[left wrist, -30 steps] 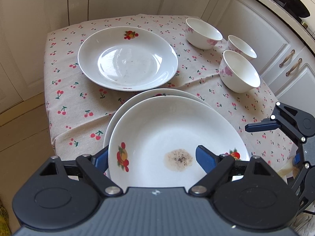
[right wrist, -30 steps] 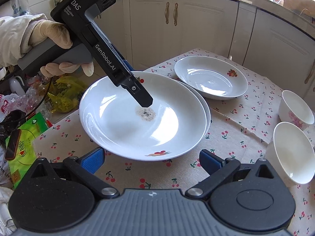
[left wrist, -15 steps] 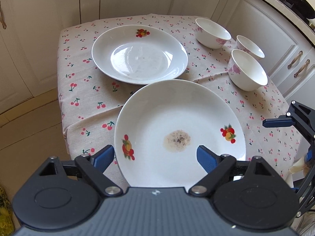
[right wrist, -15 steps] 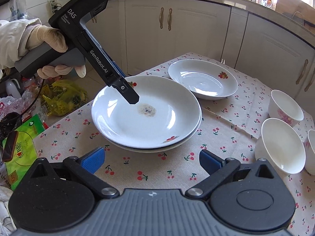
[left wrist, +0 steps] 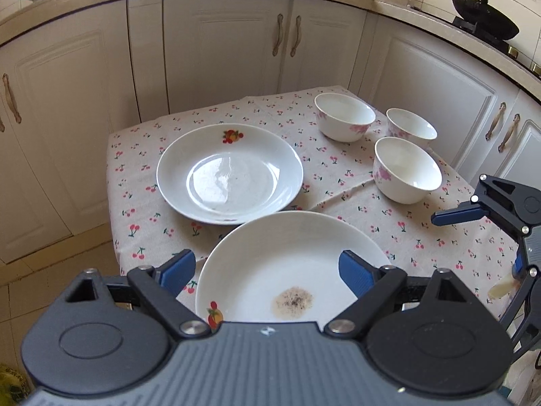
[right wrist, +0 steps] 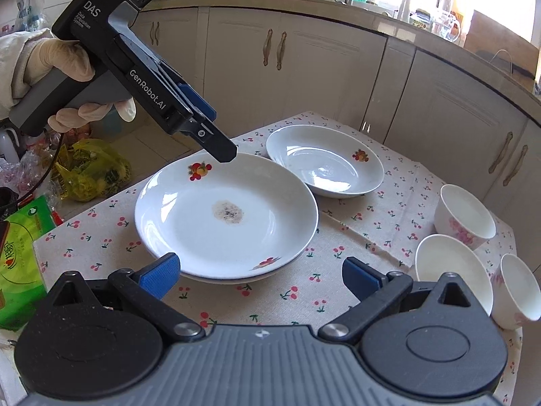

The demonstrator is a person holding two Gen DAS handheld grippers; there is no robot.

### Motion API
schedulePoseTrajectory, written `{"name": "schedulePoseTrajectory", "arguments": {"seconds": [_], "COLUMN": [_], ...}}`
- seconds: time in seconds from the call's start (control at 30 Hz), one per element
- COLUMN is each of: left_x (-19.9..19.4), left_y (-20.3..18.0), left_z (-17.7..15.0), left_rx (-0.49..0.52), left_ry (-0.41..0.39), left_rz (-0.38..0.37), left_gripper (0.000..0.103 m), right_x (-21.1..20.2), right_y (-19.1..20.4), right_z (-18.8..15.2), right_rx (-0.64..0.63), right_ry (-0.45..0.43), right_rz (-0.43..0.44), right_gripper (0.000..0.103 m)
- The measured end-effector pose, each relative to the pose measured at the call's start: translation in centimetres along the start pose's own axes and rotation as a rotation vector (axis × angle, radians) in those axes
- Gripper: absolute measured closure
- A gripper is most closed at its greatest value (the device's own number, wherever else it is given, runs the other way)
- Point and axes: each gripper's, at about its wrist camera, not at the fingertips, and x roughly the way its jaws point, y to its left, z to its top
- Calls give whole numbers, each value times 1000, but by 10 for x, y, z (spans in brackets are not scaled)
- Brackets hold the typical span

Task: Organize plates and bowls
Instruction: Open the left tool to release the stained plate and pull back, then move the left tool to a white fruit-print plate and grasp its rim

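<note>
A white plate with a brown stain (right wrist: 226, 216) lies stacked on a second plate, of which only the rim (right wrist: 233, 279) shows. My left gripper (right wrist: 216, 135) hovers just over the stack's far left rim, jaws opening and touching nothing. In its own view the stained plate (left wrist: 290, 270) lies below, between the blue fingers of the left gripper (left wrist: 267, 270). A clean fruit-print plate (left wrist: 230, 172) sits behind. Three white bowls (left wrist: 345, 116) (left wrist: 410, 128) (left wrist: 407, 169) stand at the right. My right gripper (right wrist: 260, 277) is open and empty at the stack's near side.
The cherry-print tablecloth (right wrist: 287, 297) covers a small table with cabinets (left wrist: 223, 44) close behind. A green packet (right wrist: 20, 260) and a yellow bag (right wrist: 91, 169) lie off the table's left. A gloved hand (right wrist: 67, 61) holds the left gripper. A black wok (left wrist: 483, 23) sits on the counter.
The stained plate, held tilted over the lower plate a second ago, now rests flat on it. My left gripper has let go, opened wider and drawn up and back. The right gripper has barely moved.
</note>
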Motion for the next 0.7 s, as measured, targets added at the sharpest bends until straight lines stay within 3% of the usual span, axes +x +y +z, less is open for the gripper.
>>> {"name": "schedulePoseTrajectory", "arguments": {"seconds": [0.4,0.7], "left_x": [27,62], "left_y": [14,37], "left_z": [33,57], "left_rx": [9,-14], "left_ry": [-30,-19], "left_rz": [-15,28], "left_gripper": [11,11], "right_x": [26,62], "right_y": [-43,-88], "right_z": [30,59], "right_rx": [12,-36], "right_ry": [-19,6], "right_rz": [-9,10], "right_gripper": [0,0]}}
